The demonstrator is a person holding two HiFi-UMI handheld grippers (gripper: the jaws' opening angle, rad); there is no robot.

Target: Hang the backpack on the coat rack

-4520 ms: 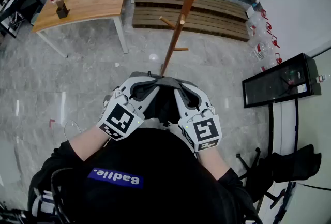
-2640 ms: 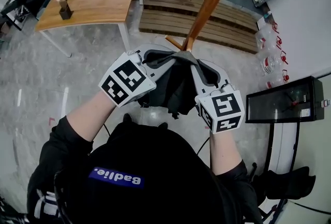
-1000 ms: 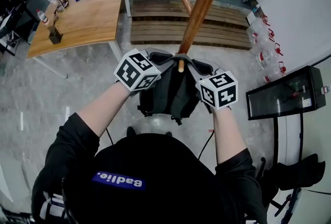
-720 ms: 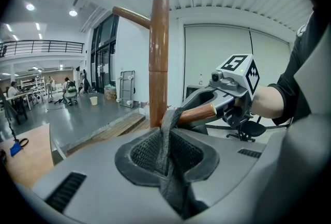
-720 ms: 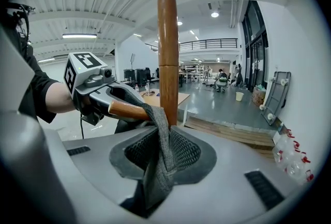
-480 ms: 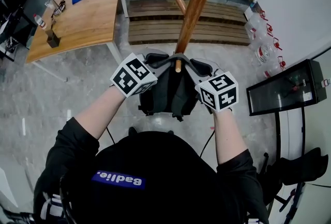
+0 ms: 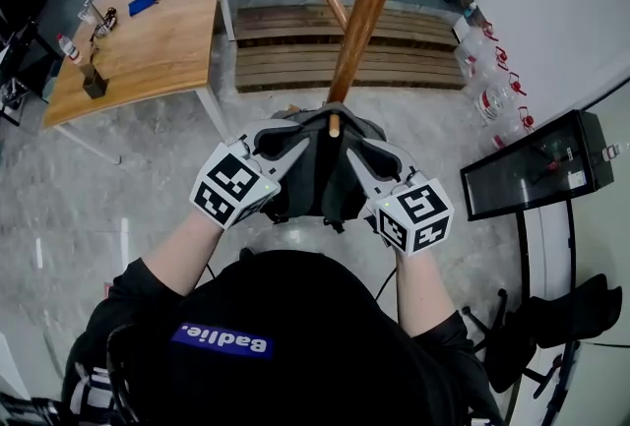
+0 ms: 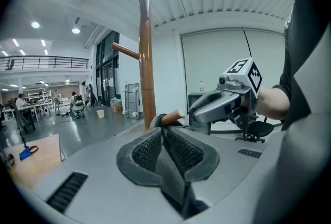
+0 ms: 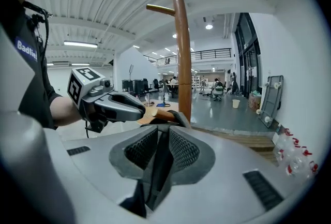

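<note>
Here we see the tall brown wooden coat rack standing on the grey stone floor, and the dark grey fabric backpack hangs close against its pole, below the two grippers and clear of the floor. The backpack's grey webbing top strap is stretched between the grippers and passes over a short wooden peg low on the rack, whose pale end pokes up between them. In the left gripper view, the left gripper has its fingers pressed together on that strap, which runs up from the mesh pads to a loop around the peg. In the right gripper view, the right gripper likewise pinches the strap flat between its fingers, just short of the same peg. From the head view, the left gripper and right gripper sit on either side of the peg, close together and angled towards it. Off to the left stands a light wooden bench with small items on it, well apart from the rack.
</note>
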